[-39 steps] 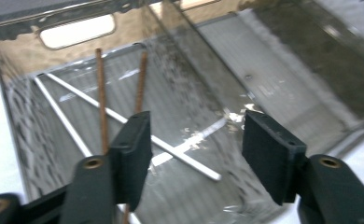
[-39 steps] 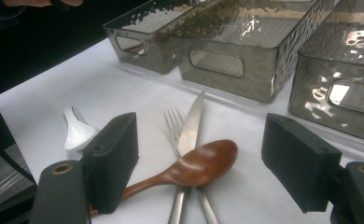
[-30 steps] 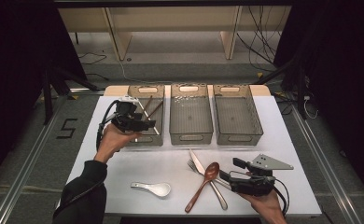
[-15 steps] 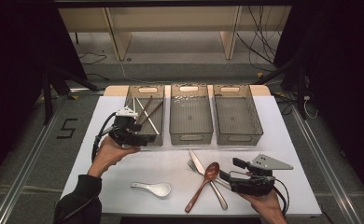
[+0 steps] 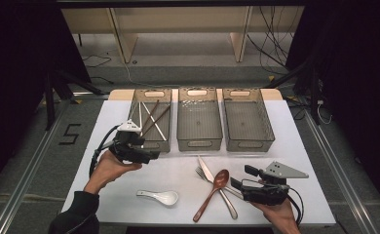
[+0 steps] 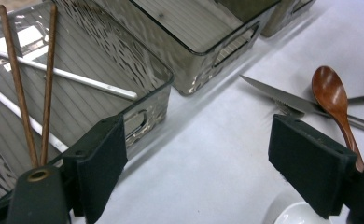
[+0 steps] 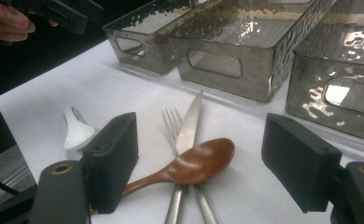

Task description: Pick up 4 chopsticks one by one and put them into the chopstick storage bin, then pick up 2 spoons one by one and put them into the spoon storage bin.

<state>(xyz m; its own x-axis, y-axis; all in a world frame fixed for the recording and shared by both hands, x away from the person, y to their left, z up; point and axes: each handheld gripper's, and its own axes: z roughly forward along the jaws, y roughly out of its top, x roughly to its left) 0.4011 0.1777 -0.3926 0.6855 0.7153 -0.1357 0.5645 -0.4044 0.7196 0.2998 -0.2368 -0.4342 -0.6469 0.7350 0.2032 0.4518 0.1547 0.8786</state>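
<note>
left gripper [image 5: 151, 156] drawn back from chopstick bin [image 5: 151, 119], jaws just opened wide, seemingly empty.

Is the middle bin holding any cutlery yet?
No: in the high view the middle bin is bare inside, while the chopsticks lie in the left bin.

Three bins [image 5: 199, 127], four chopsticks [image 5: 151, 119] — two spoons [image 5: 211, 191], one fork [image 5: 201, 173], one knife [image 5: 206, 169].
</note>
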